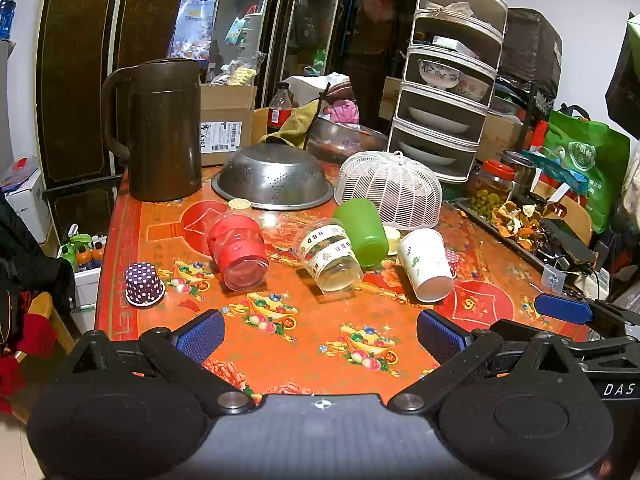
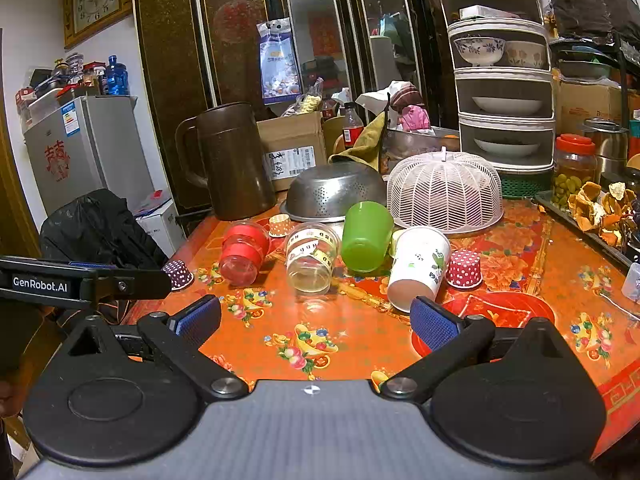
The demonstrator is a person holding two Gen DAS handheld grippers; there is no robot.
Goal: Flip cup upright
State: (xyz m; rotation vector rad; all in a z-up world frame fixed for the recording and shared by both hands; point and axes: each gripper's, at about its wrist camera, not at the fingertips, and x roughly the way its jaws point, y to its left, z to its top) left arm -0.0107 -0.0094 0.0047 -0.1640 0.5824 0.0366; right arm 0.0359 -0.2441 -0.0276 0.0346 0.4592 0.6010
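Observation:
Several cups lie on their sides in a row on the orange patterned table (image 1: pixel 320 332): a red-banded clear cup (image 1: pixel 238 250), a clear cup with printed tape (image 1: pixel 330 256), a green cup (image 1: pixel 362 232) and a white paper cup (image 1: pixel 426 264). They also show in the right wrist view: red (image 2: pixel 242 254), clear (image 2: pixel 310 258), green (image 2: pixel 366 236), white (image 2: pixel 418 266). My left gripper (image 1: pixel 320 336) is open and empty, short of the cups. My right gripper (image 2: pixel 316 320) is open and empty, its right finger near the white cup.
A purple dotted cupcake cup (image 1: pixel 144 284) stands upside down at the left, a red dotted one (image 2: pixel 464 268) beside the white cup. Behind stand a brown jug (image 1: pixel 160 128), an upturned steel colander (image 1: pixel 274 178), a white mesh food cover (image 1: pixel 390 188) and a tiered dish rack (image 1: pixel 448 80).

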